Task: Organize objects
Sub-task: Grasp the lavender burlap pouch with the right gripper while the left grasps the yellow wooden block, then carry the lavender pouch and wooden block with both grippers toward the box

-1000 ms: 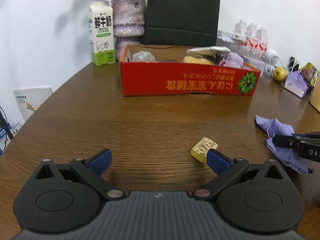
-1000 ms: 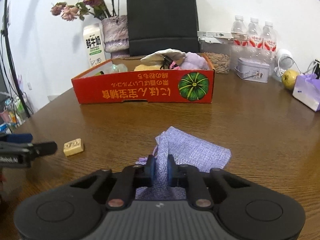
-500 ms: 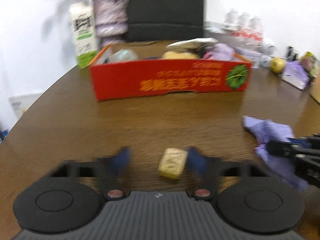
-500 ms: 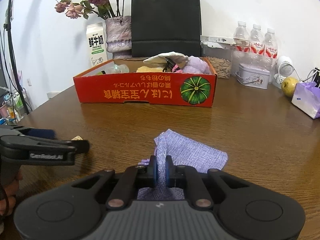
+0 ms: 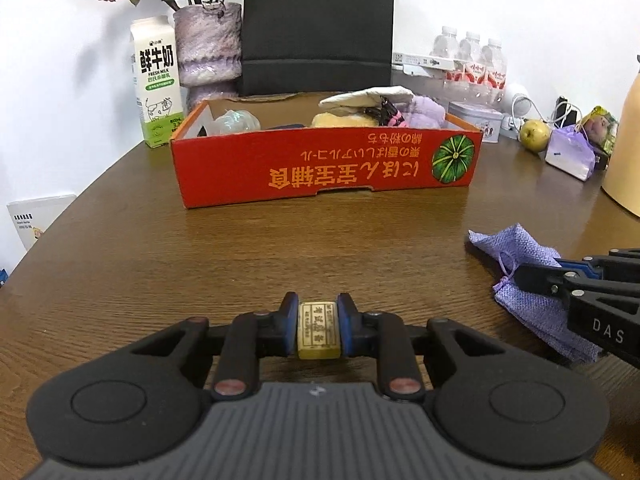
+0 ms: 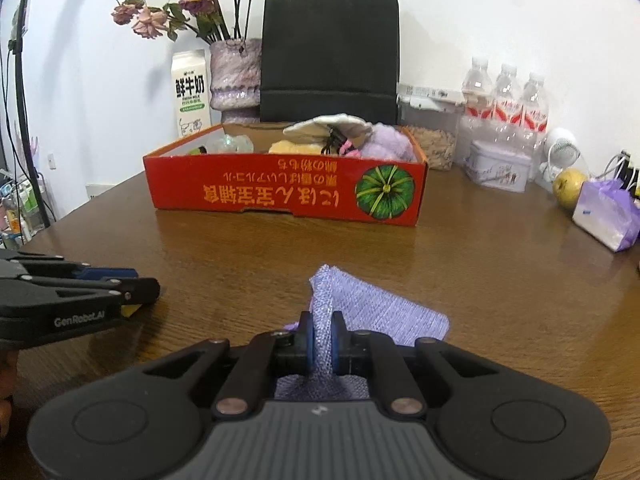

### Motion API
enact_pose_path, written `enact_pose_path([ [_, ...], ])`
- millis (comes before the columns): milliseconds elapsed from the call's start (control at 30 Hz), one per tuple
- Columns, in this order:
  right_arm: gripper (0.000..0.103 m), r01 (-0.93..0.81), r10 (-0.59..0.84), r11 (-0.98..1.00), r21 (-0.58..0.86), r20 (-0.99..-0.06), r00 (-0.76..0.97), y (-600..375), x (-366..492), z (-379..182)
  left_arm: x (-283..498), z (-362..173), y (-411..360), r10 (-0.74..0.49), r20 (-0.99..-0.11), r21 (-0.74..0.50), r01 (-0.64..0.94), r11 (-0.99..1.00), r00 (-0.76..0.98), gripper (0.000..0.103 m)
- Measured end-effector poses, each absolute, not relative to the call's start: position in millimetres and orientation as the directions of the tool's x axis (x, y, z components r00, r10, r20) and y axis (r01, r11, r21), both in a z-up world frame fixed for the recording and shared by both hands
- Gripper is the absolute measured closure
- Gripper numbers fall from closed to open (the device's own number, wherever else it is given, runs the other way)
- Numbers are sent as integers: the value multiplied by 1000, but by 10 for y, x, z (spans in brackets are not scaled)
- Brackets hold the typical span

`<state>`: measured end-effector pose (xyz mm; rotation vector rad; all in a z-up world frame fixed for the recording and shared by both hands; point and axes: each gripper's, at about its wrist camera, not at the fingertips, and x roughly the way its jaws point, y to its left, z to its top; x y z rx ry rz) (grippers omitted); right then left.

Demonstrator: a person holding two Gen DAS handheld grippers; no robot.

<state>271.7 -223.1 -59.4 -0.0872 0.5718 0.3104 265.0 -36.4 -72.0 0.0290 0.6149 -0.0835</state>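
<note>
The left gripper [image 5: 318, 330] is clamped on a small cream block [image 5: 318, 332] printed with characters, low over the wooden table [image 5: 160, 264]. The right gripper [image 6: 321, 342] pinches a lilac woven pouch [image 6: 376, 312] lying on the table, before the red cardboard box [image 6: 280, 194].

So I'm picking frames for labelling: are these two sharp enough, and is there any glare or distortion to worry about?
Left wrist view: sharp, print on the yellow block in the left gripper shows; fisheye bows the table edge. Right wrist view: sharp too, weave of the purple pouch in the right gripper is clear; corners vignette dark, soft shadows, no strong glare.
</note>
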Motion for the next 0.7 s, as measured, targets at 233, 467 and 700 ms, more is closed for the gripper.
enact_pose_path([
  [233,96,-298,242,954,-40,-487,839,-2216,2607,-538,2564,-682,-327,-50,-549,0,60,998,834,81],
  [467,96,-279,221,958,-73,-436,872,-2166,2513,-500,2494,-662,-310,-30,-535,-6,32,999,844,81],
  [700,96,-276,220,958,-79,-415,883,-2111,2468,-480,2427,-630,-327,-26,-517,-18,20,1000,855,81],
])
